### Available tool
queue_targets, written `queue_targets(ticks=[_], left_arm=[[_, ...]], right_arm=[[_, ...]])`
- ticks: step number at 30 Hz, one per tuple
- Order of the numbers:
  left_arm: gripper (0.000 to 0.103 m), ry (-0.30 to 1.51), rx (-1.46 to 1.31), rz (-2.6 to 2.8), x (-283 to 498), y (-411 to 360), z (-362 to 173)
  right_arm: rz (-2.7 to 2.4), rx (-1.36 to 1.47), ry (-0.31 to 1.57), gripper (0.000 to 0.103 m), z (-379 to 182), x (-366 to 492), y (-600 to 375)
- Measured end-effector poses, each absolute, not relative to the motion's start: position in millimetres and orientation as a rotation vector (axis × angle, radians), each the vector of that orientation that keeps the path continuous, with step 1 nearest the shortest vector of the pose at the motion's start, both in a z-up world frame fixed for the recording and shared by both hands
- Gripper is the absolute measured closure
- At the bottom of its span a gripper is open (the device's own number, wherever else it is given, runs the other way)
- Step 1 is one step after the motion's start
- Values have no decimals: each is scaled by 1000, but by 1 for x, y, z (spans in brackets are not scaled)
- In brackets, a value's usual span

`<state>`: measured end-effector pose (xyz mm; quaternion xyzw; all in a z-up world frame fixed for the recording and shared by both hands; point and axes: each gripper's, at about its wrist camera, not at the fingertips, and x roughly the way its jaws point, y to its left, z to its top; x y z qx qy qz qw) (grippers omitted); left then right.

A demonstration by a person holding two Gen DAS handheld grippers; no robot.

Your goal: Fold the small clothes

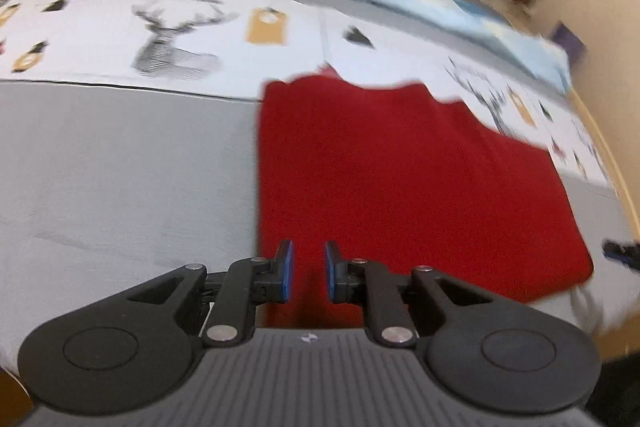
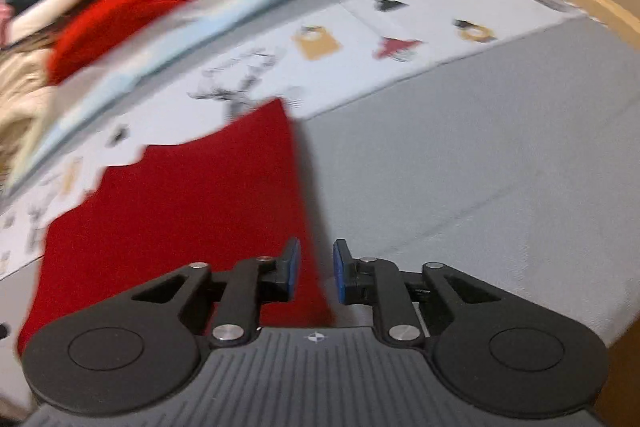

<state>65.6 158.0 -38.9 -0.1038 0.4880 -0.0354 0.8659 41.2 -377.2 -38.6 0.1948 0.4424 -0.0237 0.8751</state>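
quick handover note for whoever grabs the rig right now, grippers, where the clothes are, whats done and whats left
Left gripper: jaws slightly apart, nothing pinched, over the near left edge of the red cloth.
Right gripper: jaws slightly apart, empty, over the cloth's near right edge.
Red cloth lies flat on the grey bed cover, its far edge on the deer-print strip. It is blurred, so how many folds it has I cannot tell.
A pile of other clothes sits at the far side, apparently still to fold.
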Motion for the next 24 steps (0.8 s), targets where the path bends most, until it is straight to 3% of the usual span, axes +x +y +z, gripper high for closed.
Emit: queue_targets(ticks=[5, 8, 15, 20, 24], left_arm=[[85, 1217, -132, -47, 81, 145, -76], [85, 1203, -132, -43, 83, 144, -76], [85, 1148, -170, -33, 78, 151, -63], [84, 1198, -117, 19, 84, 152, -76], [84, 1144, -185, 24, 83, 160, -65]], right_arm=[[31, 303, 1095, 71, -65, 50, -353], [-18, 212, 1192, 66, -81, 55, -345], [-17, 236, 1090, 66, -64, 50, -342], [-56, 173, 1185, 63, -84, 54, -343], [-49, 169, 1097, 62, -67, 54, -340]])
